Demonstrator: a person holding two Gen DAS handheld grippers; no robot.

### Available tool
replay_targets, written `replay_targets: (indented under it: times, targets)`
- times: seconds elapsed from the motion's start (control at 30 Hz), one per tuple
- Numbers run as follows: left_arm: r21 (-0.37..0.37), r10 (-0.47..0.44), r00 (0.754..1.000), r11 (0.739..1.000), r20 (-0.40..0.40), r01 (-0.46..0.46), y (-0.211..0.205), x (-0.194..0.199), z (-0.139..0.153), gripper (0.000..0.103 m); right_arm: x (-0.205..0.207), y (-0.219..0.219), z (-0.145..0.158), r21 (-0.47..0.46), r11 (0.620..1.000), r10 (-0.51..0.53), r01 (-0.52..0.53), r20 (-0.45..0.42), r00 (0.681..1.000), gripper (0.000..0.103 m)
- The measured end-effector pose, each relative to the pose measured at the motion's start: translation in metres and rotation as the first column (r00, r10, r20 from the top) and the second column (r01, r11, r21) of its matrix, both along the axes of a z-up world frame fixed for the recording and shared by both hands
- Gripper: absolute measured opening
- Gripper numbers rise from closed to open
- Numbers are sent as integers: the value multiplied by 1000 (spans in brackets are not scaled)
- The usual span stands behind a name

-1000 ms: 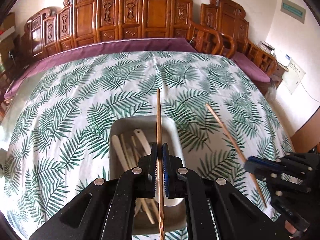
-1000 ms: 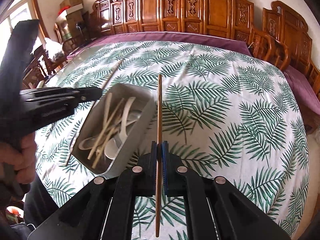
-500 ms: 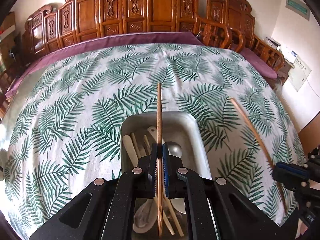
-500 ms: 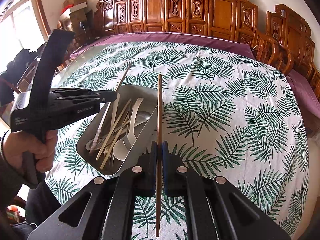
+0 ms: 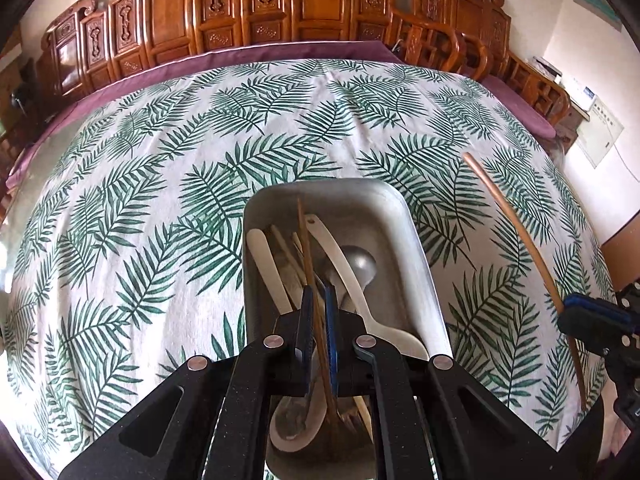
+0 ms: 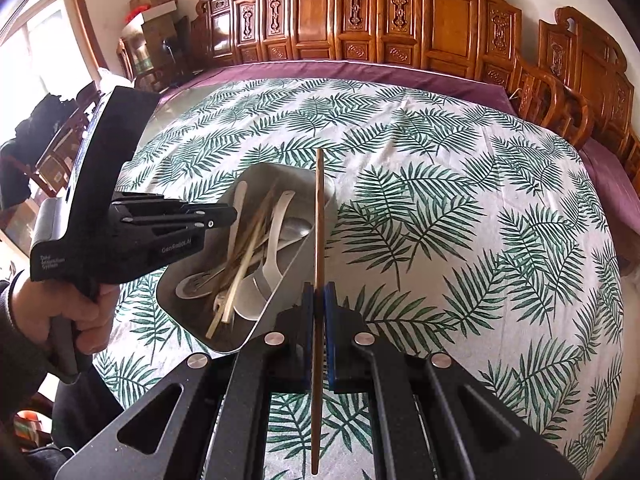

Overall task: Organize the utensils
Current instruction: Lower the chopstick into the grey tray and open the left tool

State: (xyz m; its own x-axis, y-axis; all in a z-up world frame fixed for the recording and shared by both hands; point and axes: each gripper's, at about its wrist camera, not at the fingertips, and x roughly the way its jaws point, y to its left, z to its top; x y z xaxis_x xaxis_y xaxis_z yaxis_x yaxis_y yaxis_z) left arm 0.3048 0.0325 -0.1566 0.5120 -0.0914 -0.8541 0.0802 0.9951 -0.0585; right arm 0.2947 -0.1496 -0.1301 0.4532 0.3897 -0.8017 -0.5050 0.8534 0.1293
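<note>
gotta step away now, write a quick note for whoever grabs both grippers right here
Left gripper: shut on a chopstick, low over the metal tray, stick tip already among the utensils.
Right gripper: shut on the other chopstick, held above the tablecloth beside the tray.
Done: white spoons, a metal spoon and several chopsticks lie in the tray.
Left: release the left stick into the tray, then bring the right one over and drop it in.

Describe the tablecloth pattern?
Green palm-frond leaves on a white tablecloth; the right wrist view shows it best.
</note>
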Motion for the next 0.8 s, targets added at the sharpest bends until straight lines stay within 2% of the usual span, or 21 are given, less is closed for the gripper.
replay_targets:
  times: [0.47,0.8]
  targets:
    - [-22,35,994,999,100,-33,39,-41,37,5,3,44,-6,31,999,28,-27,-33,999,6]
    - [-12,56,988,998,141,-55,73,-64,50,5,17,91,-31,19,999,41,-39,-99,994,6]
